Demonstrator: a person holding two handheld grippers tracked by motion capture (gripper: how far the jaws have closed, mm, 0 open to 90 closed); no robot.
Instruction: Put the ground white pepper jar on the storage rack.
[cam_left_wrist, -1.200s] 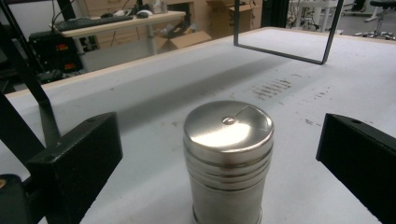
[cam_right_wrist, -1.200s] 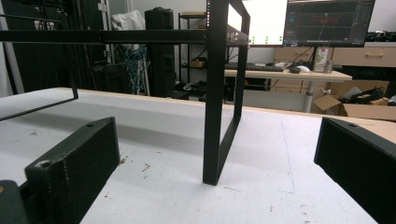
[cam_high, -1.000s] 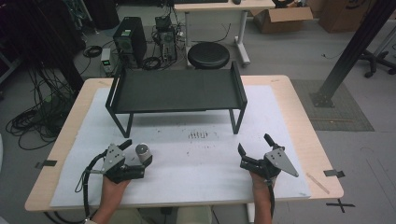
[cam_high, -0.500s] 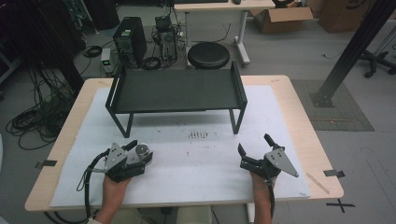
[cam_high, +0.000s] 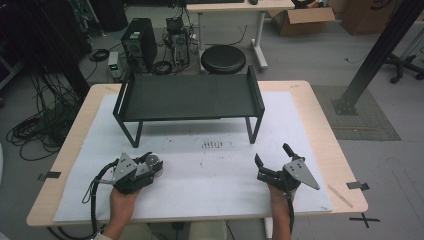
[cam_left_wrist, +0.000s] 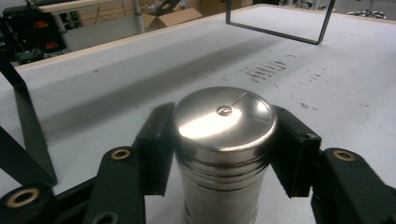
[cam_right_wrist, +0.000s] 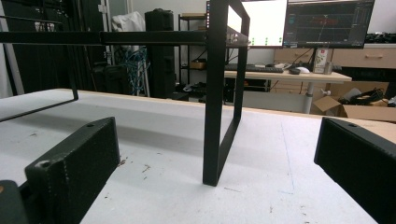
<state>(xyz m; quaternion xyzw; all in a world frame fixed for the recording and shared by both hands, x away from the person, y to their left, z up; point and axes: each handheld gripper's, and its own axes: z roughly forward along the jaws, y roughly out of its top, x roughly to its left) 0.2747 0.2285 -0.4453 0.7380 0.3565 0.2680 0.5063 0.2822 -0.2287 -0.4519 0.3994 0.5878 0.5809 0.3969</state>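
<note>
Shaker (cam_left_wrist: 224, 149), a steel canister with a flat metal lid, stands upright on the white mat (cam_high: 210, 185) at the near left of the bench (cam_high: 320, 125), and the left gripper (cam_left_wrist: 223, 144) has its 2 jaws set against the lid's sides, 1 on each flank; they look closed on it, though a sliver of shadow at the left pad leaves the firmness of the hold open to doubt. In the high view the same left gripper (cam_high: 152, 164) lies low over the mat with the shaker's round top (cam_high: 153, 162) at its tip, and its base appears to rest on the mat. The right gripper (cam_high: 272, 161) sits near the mat's right front with its jaws spread wide and nothing between them; its own view looks between those jaws to the near leg of the black shelf rack (cam_right_wrist: 219, 107). That rack (cam_high: 187, 97) stands at the back of the mat, well apart from the shaker, its deck bare. As a judgement, the grasp is made and little else: the lift, the carry and the setting-down, probably on or under the rack, all remain.
</note>
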